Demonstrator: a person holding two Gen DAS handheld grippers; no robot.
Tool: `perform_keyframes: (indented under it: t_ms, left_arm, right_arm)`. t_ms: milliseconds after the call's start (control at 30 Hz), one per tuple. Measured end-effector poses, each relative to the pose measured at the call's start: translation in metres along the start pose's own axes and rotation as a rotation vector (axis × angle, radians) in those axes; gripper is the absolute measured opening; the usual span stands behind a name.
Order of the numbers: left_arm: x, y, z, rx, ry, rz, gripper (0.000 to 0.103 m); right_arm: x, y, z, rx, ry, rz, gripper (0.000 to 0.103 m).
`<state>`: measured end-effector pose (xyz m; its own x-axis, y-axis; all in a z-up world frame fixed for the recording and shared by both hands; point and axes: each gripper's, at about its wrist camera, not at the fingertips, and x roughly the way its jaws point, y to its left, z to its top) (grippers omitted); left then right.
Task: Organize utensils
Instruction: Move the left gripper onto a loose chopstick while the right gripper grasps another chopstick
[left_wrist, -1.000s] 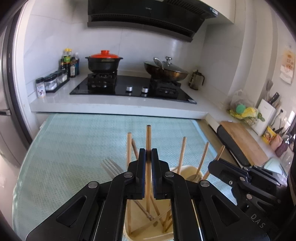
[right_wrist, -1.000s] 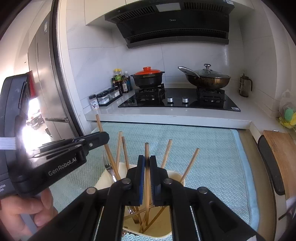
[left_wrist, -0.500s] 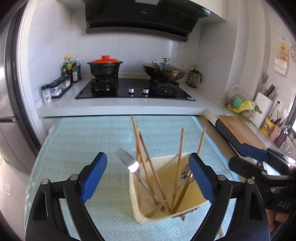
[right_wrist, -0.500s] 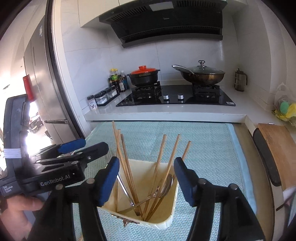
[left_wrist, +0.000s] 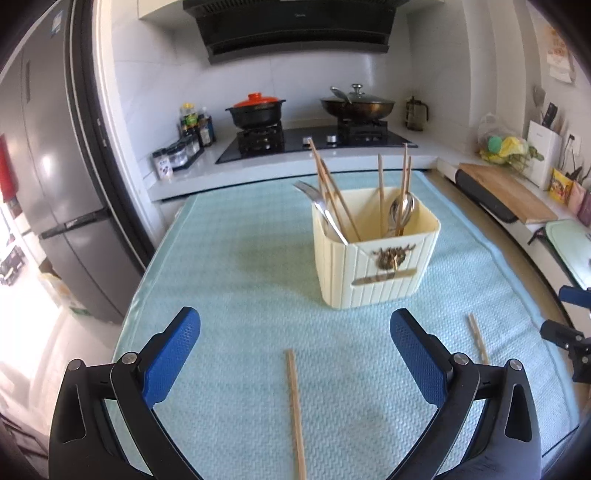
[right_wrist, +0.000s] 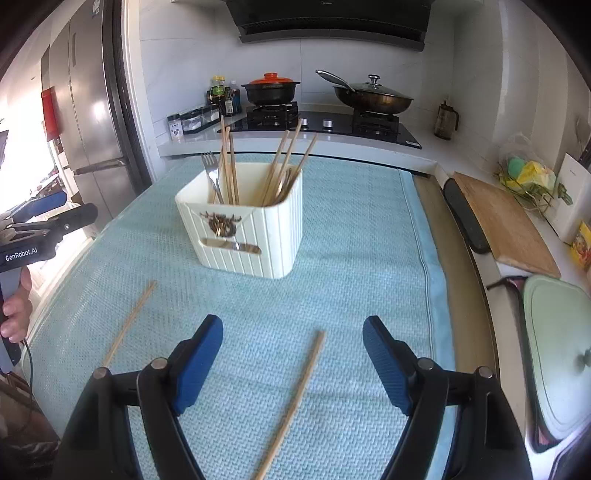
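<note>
A cream ribbed utensil holder stands on the light blue mat, holding several wooden chopsticks, a fork and spoons. My left gripper is open and empty, with a loose chopstick lying on the mat between its fingers. A second loose chopstick lies to its right. My right gripper is open and empty over that chopstick. The other chopstick lies to its left. The left gripper shows at the left edge of the right wrist view.
A counter behind the mat carries a hob with a red-lidded black pot and a lidded wok. A fridge stands at left. A wooden cutting board and a pale green lid lie right.
Both grippers released their chopsticks into the holder, opened wide and pulled back and down toward the near mat. Two loose chopsticks on the mat have come into view.
</note>
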<state>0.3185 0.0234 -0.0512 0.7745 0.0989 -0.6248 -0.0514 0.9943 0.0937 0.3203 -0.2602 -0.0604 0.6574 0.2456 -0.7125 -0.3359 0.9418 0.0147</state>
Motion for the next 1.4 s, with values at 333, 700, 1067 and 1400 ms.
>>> perform_keyframes:
  t_ms: [333, 700, 1067, 1400]
  left_arm:
    - [-0.008, -0.005, -0.062, -0.015, 0.131, -0.011, 0.102]
    - [-0.036, 0.035, -0.078, -0.038, 0.074, 0.013, 0.102]
    - [0.013, 0.076, -0.136, -0.193, 0.236, -0.120, 0.102]
    - [0.068, 0.041, -0.120, -0.102, 0.260, -0.069, 0.102]
  right_arm:
    - [-0.026, 0.003, -0.092, 0.142, -0.012, 0.037, 0.080]
    - [-0.193, -0.014, -0.054, -0.557, -0.012, -1.099, 0.083]
    - [-0.079, -0.018, -0.100, -0.016, -0.139, 0.016, 0.086]
    - [0.026, 0.008, -0.114, 0.133, -0.024, -0.038, 0.086]
